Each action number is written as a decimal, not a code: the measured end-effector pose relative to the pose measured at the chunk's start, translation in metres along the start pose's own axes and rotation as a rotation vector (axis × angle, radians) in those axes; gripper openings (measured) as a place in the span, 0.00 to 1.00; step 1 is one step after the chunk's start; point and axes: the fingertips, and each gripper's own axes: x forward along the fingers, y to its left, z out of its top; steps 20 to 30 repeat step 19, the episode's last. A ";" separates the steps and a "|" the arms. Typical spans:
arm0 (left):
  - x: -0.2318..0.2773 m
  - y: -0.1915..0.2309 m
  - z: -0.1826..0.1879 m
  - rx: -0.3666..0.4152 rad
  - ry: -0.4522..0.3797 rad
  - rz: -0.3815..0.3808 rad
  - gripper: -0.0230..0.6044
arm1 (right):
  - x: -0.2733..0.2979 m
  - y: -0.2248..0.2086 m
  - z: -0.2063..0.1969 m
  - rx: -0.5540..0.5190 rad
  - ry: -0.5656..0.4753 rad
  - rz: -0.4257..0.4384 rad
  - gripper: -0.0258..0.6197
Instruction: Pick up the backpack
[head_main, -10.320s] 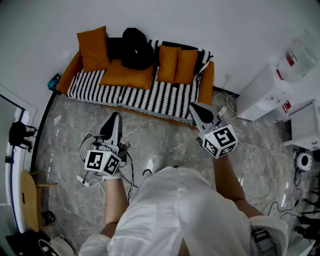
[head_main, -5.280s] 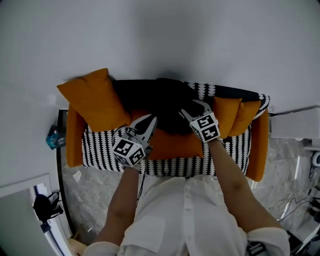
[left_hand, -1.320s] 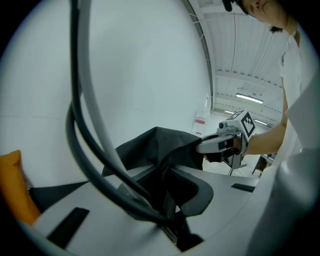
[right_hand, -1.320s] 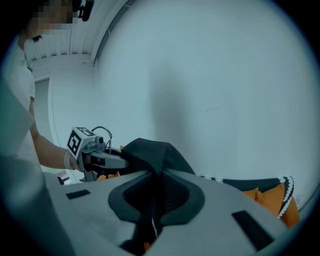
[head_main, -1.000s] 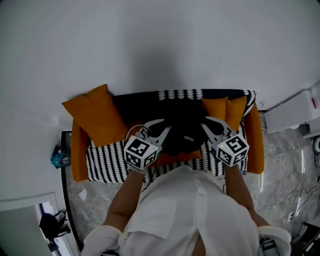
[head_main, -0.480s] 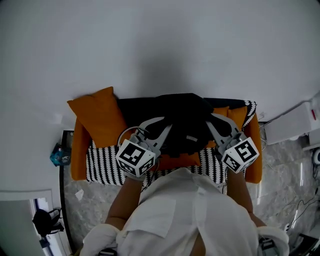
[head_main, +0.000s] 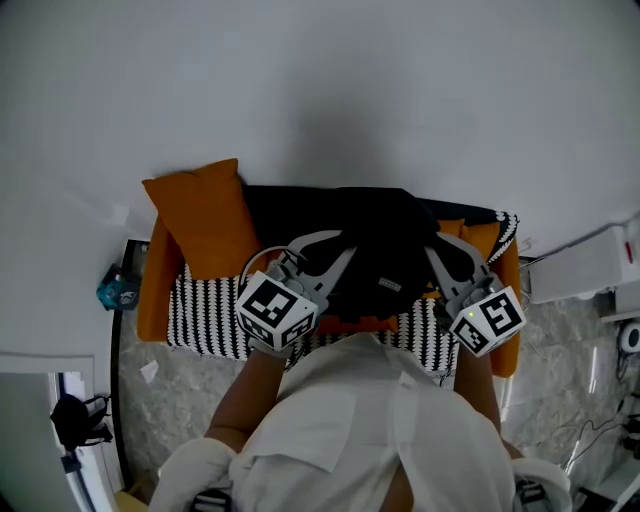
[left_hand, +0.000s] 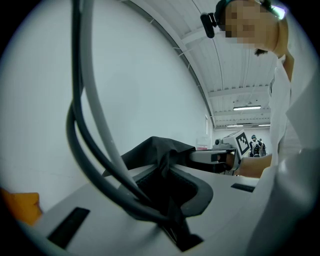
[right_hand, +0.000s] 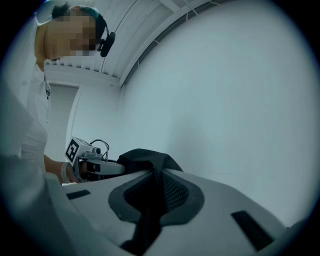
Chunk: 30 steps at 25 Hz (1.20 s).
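The black backpack (head_main: 385, 245) hangs in the air between my two grippers, above the sofa seat and in front of the white wall. My left gripper (head_main: 343, 252) is shut on a fold of the backpack's fabric (left_hand: 162, 167) at its left side. My right gripper (head_main: 434, 247) is shut on the black fabric (right_hand: 150, 192) at the right side. In the left gripper view the right gripper (left_hand: 227, 154) shows beyond the bunched cloth. In the right gripper view the left gripper (right_hand: 87, 162) shows the same way. The bag's lower part is hidden by my body.
Below stands an orange sofa (head_main: 150, 300) with a black-and-white striped cover (head_main: 205, 315) and orange cushions (head_main: 205, 220). A white cabinet (head_main: 590, 265) stands at the right. A small blue object (head_main: 115, 290) lies on the marble floor at the left.
Both grippers have risen together with the backpack, which has come up off the sofa cushions. The jaws have stayed shut on the fabric.
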 end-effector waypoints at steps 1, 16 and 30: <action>0.000 -0.001 0.000 -0.001 0.001 -0.001 0.12 | -0.001 0.000 0.000 0.002 0.001 0.002 0.10; -0.007 -0.007 0.001 -0.005 -0.001 -0.007 0.12 | -0.005 0.007 0.000 0.005 0.003 0.013 0.10; -0.008 -0.008 -0.001 -0.010 0.000 -0.006 0.12 | -0.006 0.008 -0.002 0.009 0.005 0.010 0.10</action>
